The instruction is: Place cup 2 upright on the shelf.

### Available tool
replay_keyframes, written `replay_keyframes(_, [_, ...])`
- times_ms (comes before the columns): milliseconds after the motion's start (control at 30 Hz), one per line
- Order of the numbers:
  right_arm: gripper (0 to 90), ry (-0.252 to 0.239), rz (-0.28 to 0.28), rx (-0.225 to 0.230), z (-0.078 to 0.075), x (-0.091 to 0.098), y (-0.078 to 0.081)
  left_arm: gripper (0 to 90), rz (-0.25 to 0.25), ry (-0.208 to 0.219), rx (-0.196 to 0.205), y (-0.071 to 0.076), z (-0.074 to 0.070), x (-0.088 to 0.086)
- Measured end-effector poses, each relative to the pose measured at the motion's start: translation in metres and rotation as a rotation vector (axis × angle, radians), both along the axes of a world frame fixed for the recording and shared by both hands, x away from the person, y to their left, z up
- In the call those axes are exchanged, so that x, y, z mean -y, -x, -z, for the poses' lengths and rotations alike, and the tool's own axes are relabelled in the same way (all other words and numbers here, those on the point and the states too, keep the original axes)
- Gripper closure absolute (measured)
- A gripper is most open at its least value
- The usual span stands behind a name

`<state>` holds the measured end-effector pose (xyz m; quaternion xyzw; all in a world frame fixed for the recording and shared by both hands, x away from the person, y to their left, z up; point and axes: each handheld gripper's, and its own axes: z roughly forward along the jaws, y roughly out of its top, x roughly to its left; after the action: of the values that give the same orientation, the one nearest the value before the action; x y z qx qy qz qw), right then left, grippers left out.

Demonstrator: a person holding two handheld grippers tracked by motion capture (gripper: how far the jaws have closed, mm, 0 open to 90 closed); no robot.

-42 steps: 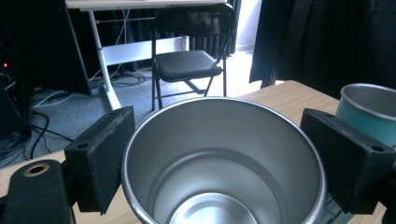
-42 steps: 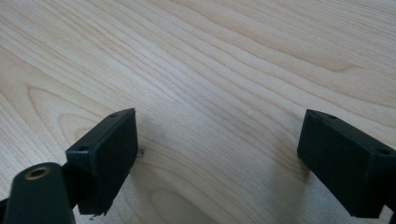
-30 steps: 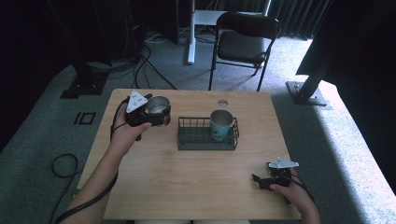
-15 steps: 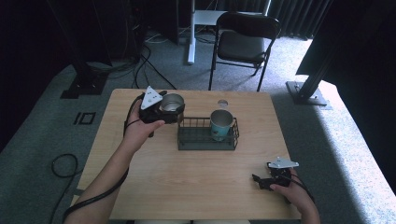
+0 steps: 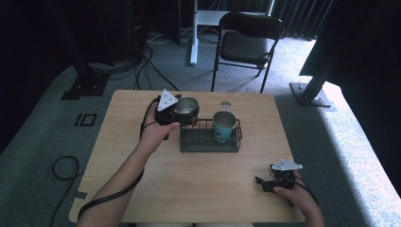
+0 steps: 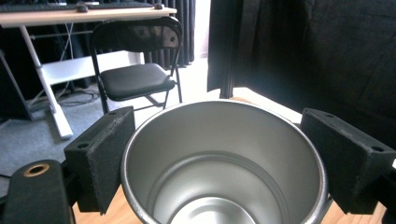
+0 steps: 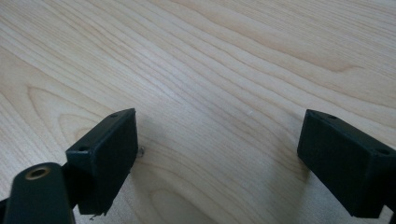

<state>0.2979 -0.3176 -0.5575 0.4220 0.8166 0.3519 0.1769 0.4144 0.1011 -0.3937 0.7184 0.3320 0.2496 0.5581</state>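
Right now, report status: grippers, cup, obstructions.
Left gripper shut on steel cup, by wire basket's left end. Right gripper open, idle. Teal cup occupies basket's right.

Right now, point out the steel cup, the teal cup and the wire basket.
steel cup [image 6: 219, 158], left gripper view, inner wall.
teal cup [image 5: 223, 127], high view, outer side.
wire basket [image 5: 208, 147], high view, front wall.

- Steel cup [image 6: 219, 163] — brushed metal, smooth, with a dull sheen inside.
- Left gripper [image 6: 219, 154] pads [image 6: 105, 156] — black, matt, slightly rough foam.
- Table [image 7: 224, 60] — pale wood, smooth, visible grain.
- Basket [image 5: 208, 142] — dark wire.
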Motion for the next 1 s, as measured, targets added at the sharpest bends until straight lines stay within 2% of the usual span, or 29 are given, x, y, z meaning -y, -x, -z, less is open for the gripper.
replay_keyframes(467, [11.9,0.001,0.000,0.000,0.000,0.000,0.000,13.8,-0.031,0.002,-0.063,-0.003,0.035,0.020])
replay_keyframes(867, [11.8,0.001,0.000,0.000,0.000,0.000,0.000,13.8,-0.060,-0.035,-0.076,-0.005,0.057,0.031])
replay_keyframes(1000, [11.9,0.001,0.000,0.001,0.000,0.000,0.000,13.8,-0.064,-0.033,-0.084,-0.006,0.063,0.033])
